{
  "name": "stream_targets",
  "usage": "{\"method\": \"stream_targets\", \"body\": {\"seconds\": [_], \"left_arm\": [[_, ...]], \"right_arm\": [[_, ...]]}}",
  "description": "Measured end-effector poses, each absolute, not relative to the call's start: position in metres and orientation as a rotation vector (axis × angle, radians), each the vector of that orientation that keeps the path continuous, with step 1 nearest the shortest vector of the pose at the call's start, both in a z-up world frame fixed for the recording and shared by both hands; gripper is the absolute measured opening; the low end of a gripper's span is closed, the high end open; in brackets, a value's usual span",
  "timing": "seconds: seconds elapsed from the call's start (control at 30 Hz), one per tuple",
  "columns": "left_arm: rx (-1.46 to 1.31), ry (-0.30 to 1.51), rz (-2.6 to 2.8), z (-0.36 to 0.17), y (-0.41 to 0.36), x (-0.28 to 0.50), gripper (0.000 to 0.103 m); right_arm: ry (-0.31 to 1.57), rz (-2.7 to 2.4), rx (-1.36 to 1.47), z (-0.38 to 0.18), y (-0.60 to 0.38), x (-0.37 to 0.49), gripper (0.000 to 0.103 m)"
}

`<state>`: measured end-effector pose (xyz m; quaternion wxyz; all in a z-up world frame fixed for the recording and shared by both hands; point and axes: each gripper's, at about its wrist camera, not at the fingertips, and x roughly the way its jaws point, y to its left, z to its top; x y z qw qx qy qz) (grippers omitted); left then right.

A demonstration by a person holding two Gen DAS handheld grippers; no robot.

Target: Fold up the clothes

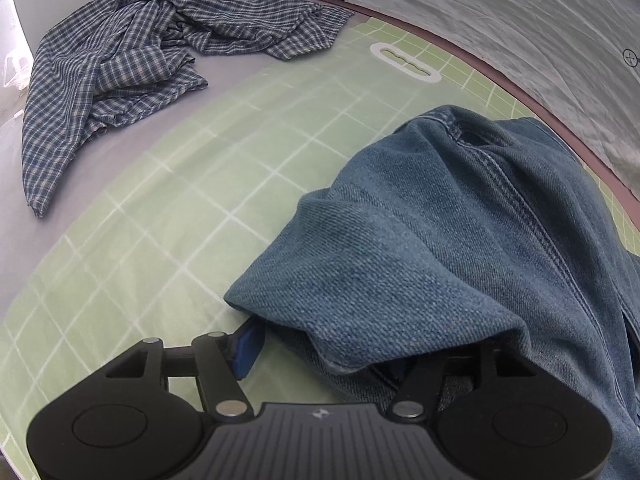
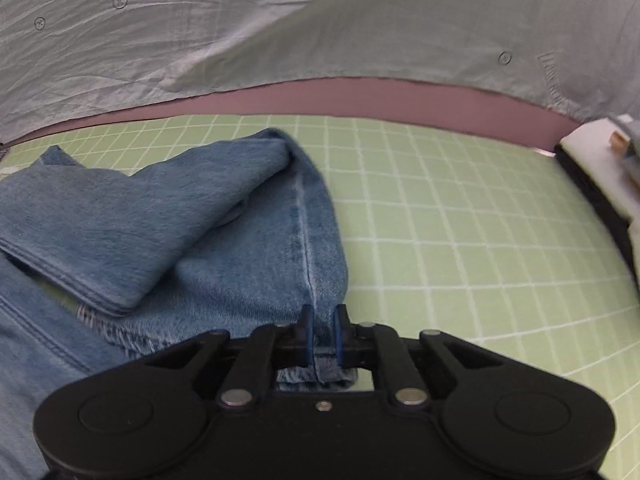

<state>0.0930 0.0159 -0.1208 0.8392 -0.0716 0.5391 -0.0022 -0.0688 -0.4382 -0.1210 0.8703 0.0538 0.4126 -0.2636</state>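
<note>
Blue denim jeans lie bunched on the green grid mat. In the left wrist view the denim drapes over my left gripper; the left blue pad shows at the fabric edge and the right finger is hidden under cloth, the jaws wide apart. In the right wrist view my right gripper has its blue pads close together, pinching a seam edge of the jeans above the mat.
A crumpled blue plaid shirt lies at the far left on a grey surface. A white handle cut-out marks the mat's far edge. A wrinkled pale sheet hangs behind. White and black items sit at the right.
</note>
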Motion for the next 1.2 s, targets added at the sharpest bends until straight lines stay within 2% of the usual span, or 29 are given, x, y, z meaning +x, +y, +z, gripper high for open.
{"method": "stream_targets", "body": {"seconds": [0.17, 0.23, 0.27, 0.3, 0.37, 0.5, 0.57, 0.63, 0.7, 0.77, 0.87, 1.2], "left_arm": [[-0.138, 1.141, 0.006, -0.121, 0.014, 0.093, 0.066], [-0.138, 1.14, 0.011, -0.121, 0.014, 0.093, 0.067], [-0.139, 1.139, 0.013, -0.121, 0.013, 0.093, 0.067], [-0.138, 1.139, 0.015, -0.122, 0.013, 0.093, 0.067], [-0.134, 1.138, 0.02, -0.122, 0.012, 0.093, 0.067], [-0.139, 1.125, 0.028, -0.122, 0.012, 0.093, 0.068], [-0.147, 1.11, 0.031, -0.121, 0.012, 0.092, 0.064], [-0.138, 1.078, 0.021, -0.117, 0.009, 0.092, 0.046], [-0.119, 1.032, 0.01, -0.11, 0.006, 0.092, 0.019], [-0.091, 0.972, -0.028, -0.097, 0.001, 0.091, 0.014], [0.023, 0.884, -0.078, -0.075, -0.018, 0.087, 0.011], [0.141, 0.619, -0.476, -0.027, -0.138, 0.033, 0.008]], "right_arm": [[0.771, -0.833, 0.078, -0.073, -0.537, -0.079, 0.012], [0.733, -0.925, 0.067, -0.059, -0.559, -0.085, 0.022], [0.723, -0.969, 0.038, -0.055, -0.563, -0.087, 0.041], [0.718, -1.01, -0.006, -0.055, -0.56, -0.088, 0.049], [0.713, -1.069, -0.071, -0.056, -0.552, -0.091, 0.054], [0.751, -0.942, 0.072, -0.08, -0.522, -0.106, 0.065], [0.783, -0.893, 0.124, -0.096, -0.501, -0.112, 0.065], [0.824, -0.861, 0.178, -0.115, -0.478, -0.119, 0.065], [0.837, -0.857, 0.245, -0.128, -0.461, -0.129, 0.065], [0.823, -0.883, 0.329, -0.134, -0.448, -0.145, 0.064], [0.794, -0.941, 0.455, -0.138, -0.44, -0.17, 0.064], [0.775, -0.935, 0.483, -0.121, -0.459, -0.215, 0.063]]}}
